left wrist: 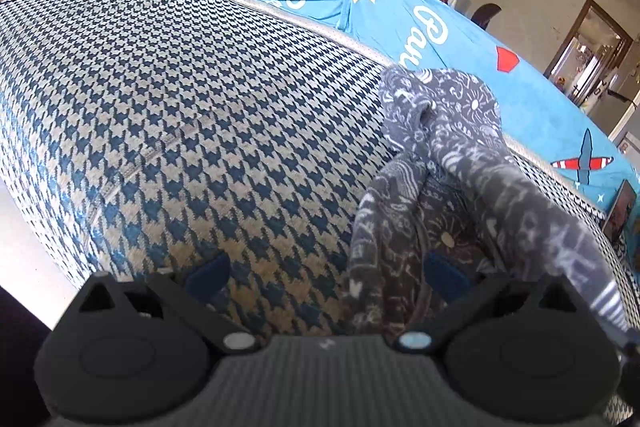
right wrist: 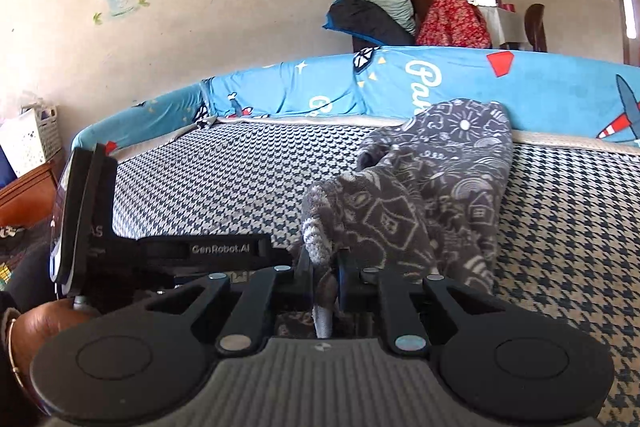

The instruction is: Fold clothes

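A grey fleece garment (right wrist: pixel 452 179) with a white doodle print lies bunched on the blue-and-beige houndstooth cushion (right wrist: pixel 240 179). My right gripper (right wrist: pixel 325 269) is shut on a ribbed edge of that garment, which hangs from its jaws. In the left wrist view the garment (left wrist: pixel 436 131) is heaped at the right, and one blurred fold rises off to the lower right. My left gripper (left wrist: pixel 326 273) is open wide just above the cushion (left wrist: pixel 180 115). A strip of the garment lies loose between its fingers, close to the right pad (left wrist: pixel 444 271). The pads do not press on it.
A blue cartoon-print backrest (right wrist: pixel 440 83) runs behind the cushion. Dark and red floral clothes (right wrist: pixel 452 15) are piled beyond it. The left tool's black body (right wrist: pixel 200 251) and a hand with a bracelet (right wrist: pixel 36 327) are at the left, near a wooden cabinet (right wrist: pixel 28 195).
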Available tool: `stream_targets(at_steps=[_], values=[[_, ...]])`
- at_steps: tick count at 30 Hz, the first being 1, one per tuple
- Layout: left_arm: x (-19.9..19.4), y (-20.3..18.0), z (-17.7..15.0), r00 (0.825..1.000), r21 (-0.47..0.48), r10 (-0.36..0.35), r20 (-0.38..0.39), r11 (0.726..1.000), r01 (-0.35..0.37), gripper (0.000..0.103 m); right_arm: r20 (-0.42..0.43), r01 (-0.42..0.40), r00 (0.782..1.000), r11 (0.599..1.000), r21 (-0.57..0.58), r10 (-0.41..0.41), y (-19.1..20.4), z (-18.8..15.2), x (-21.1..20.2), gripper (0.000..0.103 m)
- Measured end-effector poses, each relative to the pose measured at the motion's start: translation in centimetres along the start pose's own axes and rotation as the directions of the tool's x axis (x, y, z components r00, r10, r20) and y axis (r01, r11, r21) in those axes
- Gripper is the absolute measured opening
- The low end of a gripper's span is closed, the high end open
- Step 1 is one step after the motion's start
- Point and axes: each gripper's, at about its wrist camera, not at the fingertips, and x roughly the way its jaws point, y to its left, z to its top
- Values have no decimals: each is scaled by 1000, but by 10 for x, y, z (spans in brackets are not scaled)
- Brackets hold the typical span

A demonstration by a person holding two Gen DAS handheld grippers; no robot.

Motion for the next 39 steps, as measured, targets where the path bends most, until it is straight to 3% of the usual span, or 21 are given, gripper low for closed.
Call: stream_targets(at_steps=[8,18,23,24,30,39], values=[[-13,21,9,999,-103,-4,50,995,9,103,-46,-37,998,997,-66,34,36,-5,24,11],[-29,25,13,991,-85,37,126,996,-26,103,-137,-64,989,991,-115,48,58,-22,60,11],[-27,20,12,993,-59,31,117,998,-24,103,-208,-98,976,987,-126,71,59,-36,73,26],[-27,19,12,993,-57,30,116,998,-24,103,-217,-109,973,985,-133,78,60,-38,71,31],[-23,13,11,994,-42,25,110,999,-20,103,-240,-132,966,984,-120,100,50,-49,45,32],[-15,-12,1,997,56,-12,78,998,7,103,-179,-47,983,998,-33,41,18,-59,-9,35]])
